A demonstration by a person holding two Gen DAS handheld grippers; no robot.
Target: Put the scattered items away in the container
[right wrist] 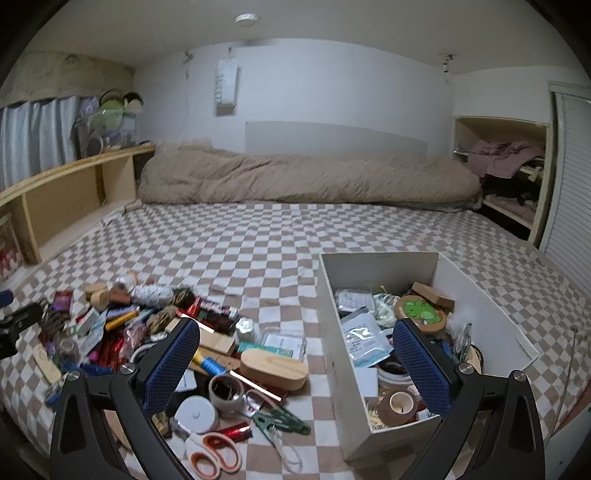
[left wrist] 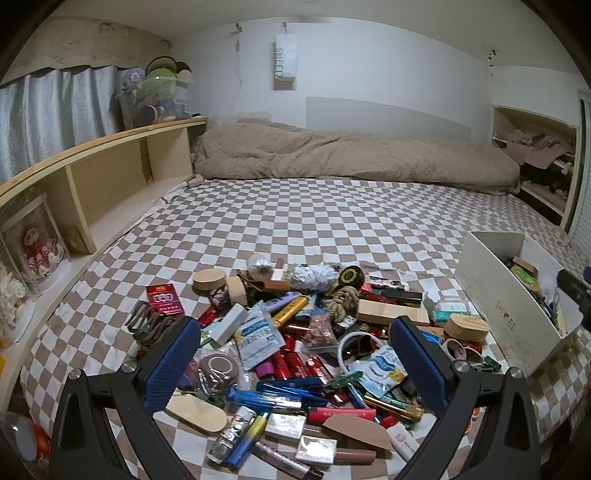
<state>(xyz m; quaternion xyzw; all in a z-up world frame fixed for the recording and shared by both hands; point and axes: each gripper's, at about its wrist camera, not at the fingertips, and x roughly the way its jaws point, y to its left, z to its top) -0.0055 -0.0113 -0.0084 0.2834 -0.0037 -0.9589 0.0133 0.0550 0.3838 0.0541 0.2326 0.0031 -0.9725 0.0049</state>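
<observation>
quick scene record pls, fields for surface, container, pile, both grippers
surface: checkered bedspread
container: white box, open-topped, already holding packets, tape rolls and a green frog coaster
pile: mixed small items left of the box, including orange-handled scissors, a wooden oval box and a red pack
left gripper: open, empty, over the pile
right gripper: open, empty, between pile and box

Dim, cool indoor light
Ceiling lamp (right wrist: 246,19) glows overhead; shadows soft; fisheye bends edges, corners black.
</observation>
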